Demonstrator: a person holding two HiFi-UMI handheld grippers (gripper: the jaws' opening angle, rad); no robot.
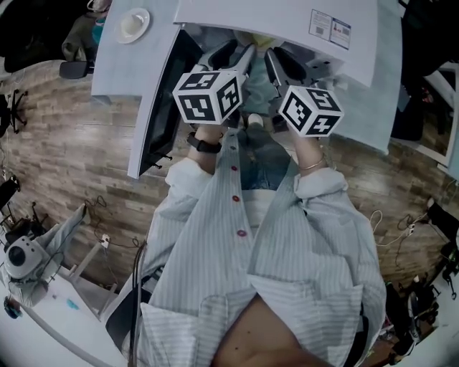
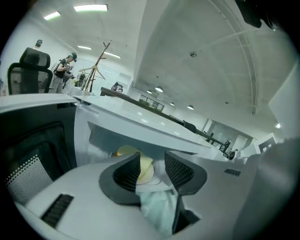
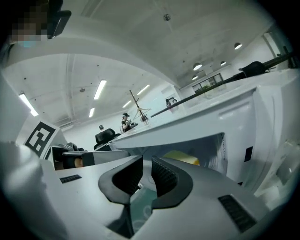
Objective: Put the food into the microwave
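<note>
**Desk:** Who is nearest the lens?

**Photographer:** A person in a striped shirt (image 1: 287, 265), a dark watch (image 1: 204, 145) on the left wrist, raises a gripper in each hand to an open microwave (image 1: 272, 21).

**Desk:** And the tools?

**Photographer:** Each carries a marker cube (image 1: 208, 97). The left gripper (image 2: 152, 164) has its jaws spread wide, the pads pressing on nothing. The right gripper (image 3: 147, 169) has its jaws drawn close, with a slim gap between them and nothing in it.

**Desk:** Where is the meal?

**Photographer:** The yellow food (image 2: 125, 151) sits on a white plate (image 2: 157, 180) inside the microwave's cavity, just beyond both sets of tips. The door (image 1: 161, 107) hangs open at the left.

**Desk:** Anything behind?

**Photographer:** A white dish (image 1: 133, 24) rests on the pale surface left of the microwave. Farther off, the left gripper view shows an office chair (image 2: 29, 70), a wooden tripod (image 2: 96, 65) and people (image 2: 63, 72) standing under strip lights (image 2: 90, 7).
</note>
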